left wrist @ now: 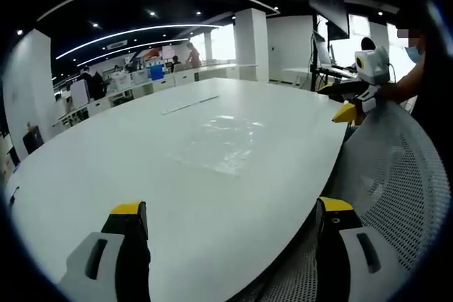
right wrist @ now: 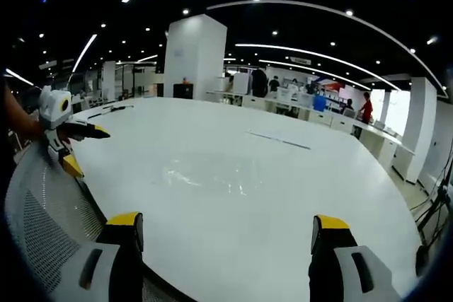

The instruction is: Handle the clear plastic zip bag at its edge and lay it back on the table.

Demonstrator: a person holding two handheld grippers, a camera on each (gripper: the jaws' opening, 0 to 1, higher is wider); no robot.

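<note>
With both claws wide open and empty, left (left wrist: 230, 221) and right (right wrist: 225, 230), and the bag (left wrist: 223, 139) lying flat mid-frame on the surface (left wrist: 106, 167), you risk sliding its slick, hard-to-see edge away instead of pinching it.
</note>
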